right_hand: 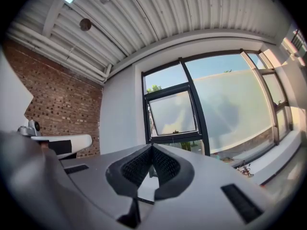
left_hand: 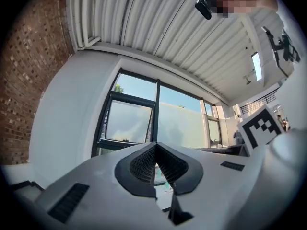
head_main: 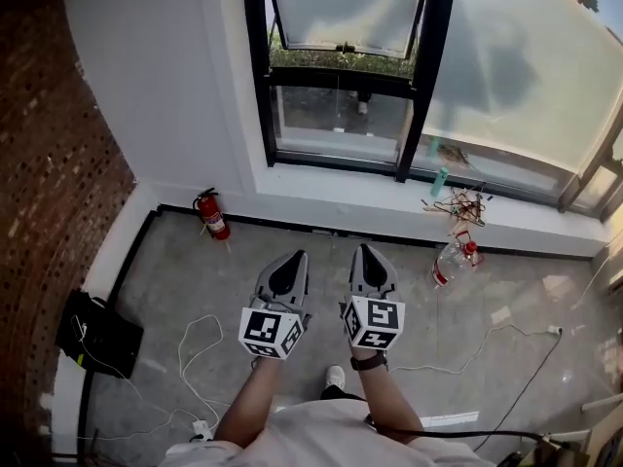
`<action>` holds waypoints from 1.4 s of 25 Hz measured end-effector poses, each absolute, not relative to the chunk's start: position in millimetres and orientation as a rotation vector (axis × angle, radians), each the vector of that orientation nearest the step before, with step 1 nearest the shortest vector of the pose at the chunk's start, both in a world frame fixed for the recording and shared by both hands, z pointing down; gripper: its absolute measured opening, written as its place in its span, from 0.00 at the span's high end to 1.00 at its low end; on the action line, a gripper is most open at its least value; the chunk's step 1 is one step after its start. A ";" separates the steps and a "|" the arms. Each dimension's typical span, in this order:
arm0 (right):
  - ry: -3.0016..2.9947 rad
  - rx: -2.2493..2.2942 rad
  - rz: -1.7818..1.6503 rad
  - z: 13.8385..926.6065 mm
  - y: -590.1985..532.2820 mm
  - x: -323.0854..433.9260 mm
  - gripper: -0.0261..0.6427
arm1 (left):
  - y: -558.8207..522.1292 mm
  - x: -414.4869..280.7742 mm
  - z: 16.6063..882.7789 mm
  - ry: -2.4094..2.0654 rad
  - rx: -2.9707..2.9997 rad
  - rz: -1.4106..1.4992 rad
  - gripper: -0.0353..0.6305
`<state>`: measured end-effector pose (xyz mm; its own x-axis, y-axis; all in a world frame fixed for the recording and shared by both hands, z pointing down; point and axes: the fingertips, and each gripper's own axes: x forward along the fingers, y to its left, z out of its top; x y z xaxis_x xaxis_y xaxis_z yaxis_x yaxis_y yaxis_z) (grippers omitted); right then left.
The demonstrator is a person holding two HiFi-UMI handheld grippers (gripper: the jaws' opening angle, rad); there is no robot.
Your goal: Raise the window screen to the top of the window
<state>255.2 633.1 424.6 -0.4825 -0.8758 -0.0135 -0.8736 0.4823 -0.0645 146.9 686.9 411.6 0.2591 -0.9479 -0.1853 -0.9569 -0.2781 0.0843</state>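
While the left gripper [head_main: 290,266] and the right gripper [head_main: 370,259] hang side by side, jaws clamped shut on nothing, the task looks barely begun: an approach. Next they must cross the floor [head_main: 195,280] to the window [head_main: 258,86] and open. The window screen [head_main: 336,125], seemingly its grey lower panel, lies well ahead of the jaws.

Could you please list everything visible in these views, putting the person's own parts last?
window: one, black frame, in the white wall ahead
fire extinguisher: one, red, on the floor by the wall, left of the window
plastic bottle: one, clear with red cap, on the floor at right
small bottle: one, teal, on the sill
wire tangle: one, mixed colours, on the sill
bag: one, black, on the floor at left
brick wall: one, red-brown, left
left gripper: one, grey, jaws shut, empty
right gripper: one, grey, jaws shut, empty
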 end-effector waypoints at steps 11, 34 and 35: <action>2.659 -1.572 -0.082 432.1 499.6 242.0 0.96 | 563.5 115.2 423.8 1.970 -2.302 0.136 0.95; 2.736 -1.364 -0.170 449.4 205.2 17.9 0.96 | 225.6 -69.0 469.1 1.860 -2.628 0.232 0.95; 2.730 -1.346 -0.194 450.0 195.6 16.5 0.96 | 215.0 -69.7 472.9 1.853 -2.646 0.228 0.95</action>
<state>16.5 195.6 450.0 -0.6071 -0.7942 -0.0253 -0.7826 0.6031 -0.1541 -69.7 215.0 472.9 0.3369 -0.9397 -0.0595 -0.9260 -0.3421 0.1596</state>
